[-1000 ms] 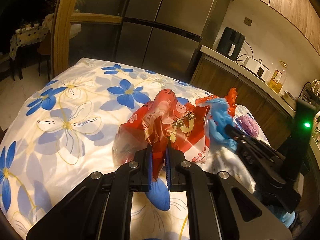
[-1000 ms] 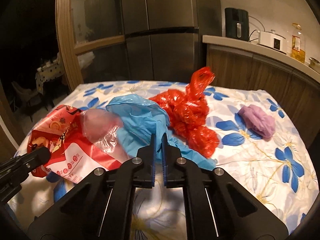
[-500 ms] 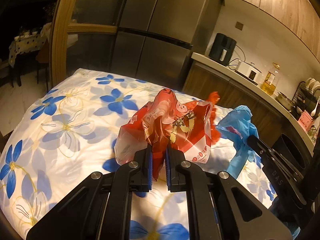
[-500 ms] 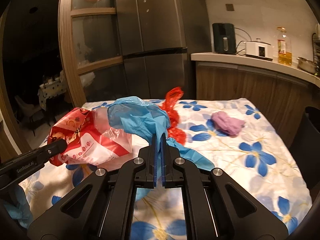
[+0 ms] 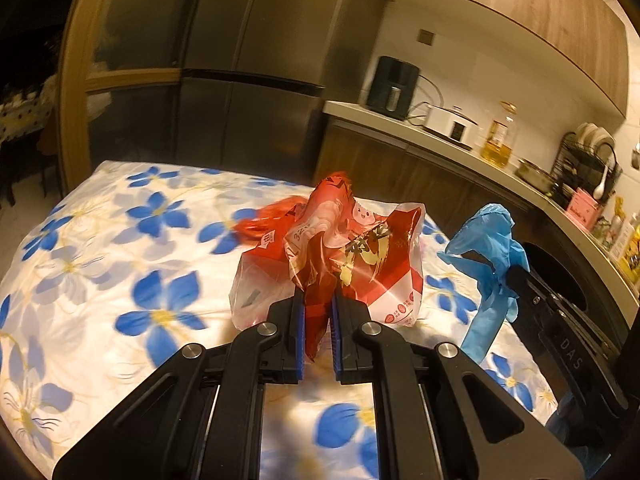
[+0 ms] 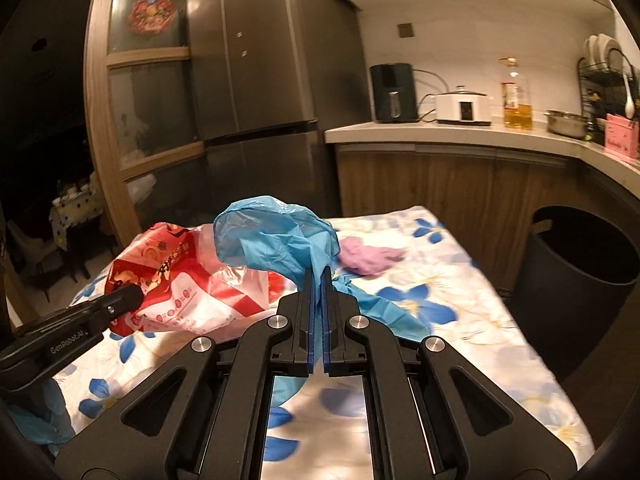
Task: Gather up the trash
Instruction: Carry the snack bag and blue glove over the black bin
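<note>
My left gripper (image 5: 318,304) is shut on a red and white printed snack bag (image 5: 352,256) and holds it above the floral tablecloth (image 5: 120,264). The bag also shows in the right wrist view (image 6: 180,280). My right gripper (image 6: 319,280) is shut on a blue plastic bag (image 6: 276,240), lifted off the table; it also shows in the left wrist view (image 5: 490,252). A crumpled red plastic bag (image 5: 264,220) lies behind the snack bag. A purple crumpled piece (image 6: 368,258) lies on the table's far side.
A dark round bin (image 6: 580,280) stands off the table's right edge, open at the top. Behind are a fridge (image 6: 260,60), wooden cabinets and a counter (image 6: 460,132) with appliances and an oil bottle.
Both grippers have risen with their bags, which now hang off the table. The red plastic bag and the purple piece stayed on the cloth. The bin has come into view.
</note>
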`<state>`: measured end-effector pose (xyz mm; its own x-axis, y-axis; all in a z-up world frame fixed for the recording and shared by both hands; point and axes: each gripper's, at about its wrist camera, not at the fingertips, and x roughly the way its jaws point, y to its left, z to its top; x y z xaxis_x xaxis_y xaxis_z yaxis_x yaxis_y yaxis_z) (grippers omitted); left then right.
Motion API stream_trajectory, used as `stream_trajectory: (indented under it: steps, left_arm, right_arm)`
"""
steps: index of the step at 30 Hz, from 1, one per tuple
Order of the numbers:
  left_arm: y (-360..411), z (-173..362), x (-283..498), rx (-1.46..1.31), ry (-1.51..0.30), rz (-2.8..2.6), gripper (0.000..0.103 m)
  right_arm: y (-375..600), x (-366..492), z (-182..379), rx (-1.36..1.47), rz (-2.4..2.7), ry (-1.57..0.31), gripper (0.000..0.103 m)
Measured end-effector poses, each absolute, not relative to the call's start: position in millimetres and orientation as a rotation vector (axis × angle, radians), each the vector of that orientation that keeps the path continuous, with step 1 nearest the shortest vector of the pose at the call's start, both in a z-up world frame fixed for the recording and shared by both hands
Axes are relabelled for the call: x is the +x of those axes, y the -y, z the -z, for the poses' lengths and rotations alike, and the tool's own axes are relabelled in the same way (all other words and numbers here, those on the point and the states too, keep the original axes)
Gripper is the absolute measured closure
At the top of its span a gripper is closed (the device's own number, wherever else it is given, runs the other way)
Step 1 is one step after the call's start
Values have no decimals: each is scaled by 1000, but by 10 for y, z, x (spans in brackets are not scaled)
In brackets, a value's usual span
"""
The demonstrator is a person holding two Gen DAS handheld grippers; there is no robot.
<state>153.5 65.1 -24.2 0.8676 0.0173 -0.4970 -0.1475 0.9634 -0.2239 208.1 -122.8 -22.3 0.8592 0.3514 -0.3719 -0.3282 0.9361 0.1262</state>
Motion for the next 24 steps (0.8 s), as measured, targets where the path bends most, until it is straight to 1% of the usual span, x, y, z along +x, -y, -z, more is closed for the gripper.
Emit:
stream_trajectory:
  steps: [24]
  left_arm:
    - [791, -27, 2201, -104, -489, 134, 93]
  right_arm:
    - [2500, 2158, -41, 130, -128, -307, 100]
